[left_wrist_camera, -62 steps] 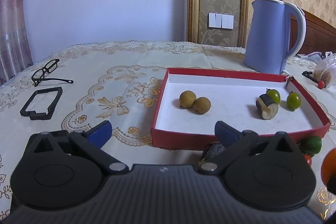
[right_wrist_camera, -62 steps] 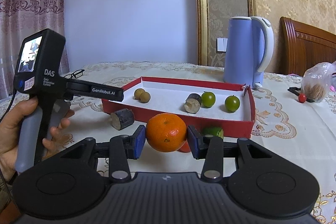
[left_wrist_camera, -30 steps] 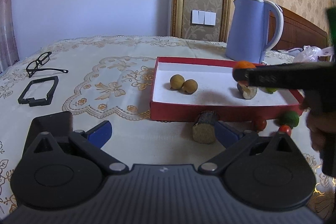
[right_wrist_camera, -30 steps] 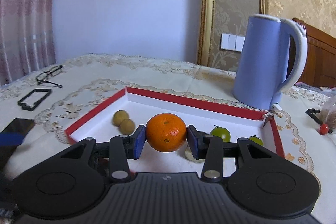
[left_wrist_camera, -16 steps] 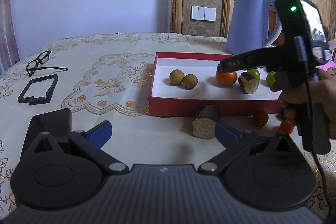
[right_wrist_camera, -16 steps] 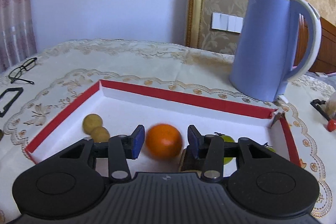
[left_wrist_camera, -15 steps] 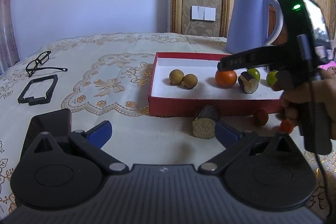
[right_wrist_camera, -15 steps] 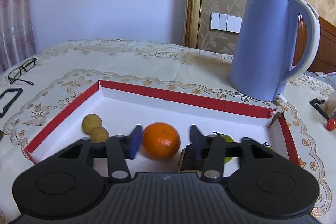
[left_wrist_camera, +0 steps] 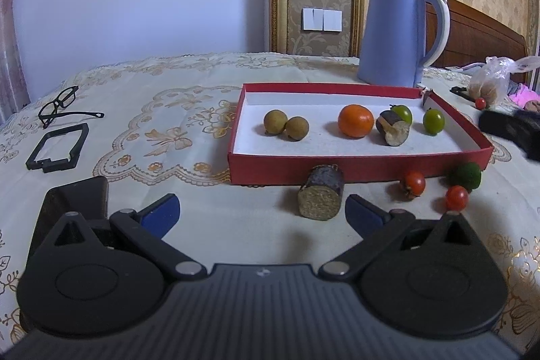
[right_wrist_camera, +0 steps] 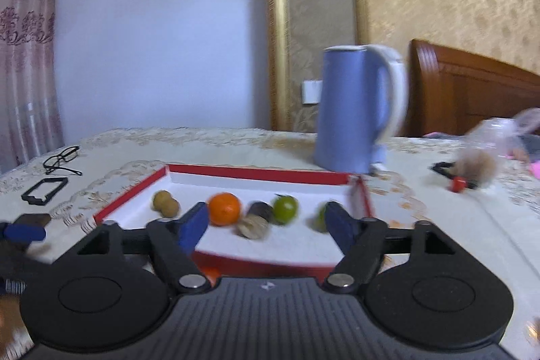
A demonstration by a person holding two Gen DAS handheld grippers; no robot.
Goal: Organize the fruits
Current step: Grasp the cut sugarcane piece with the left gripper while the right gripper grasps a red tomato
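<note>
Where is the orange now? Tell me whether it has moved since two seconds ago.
Yes. The orange now lies inside the red box, between the two brown fruits and the cut dark piece; earlier it was outside, in front.

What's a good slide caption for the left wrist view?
Open left tongs face a red tray holding the orange.
</note>
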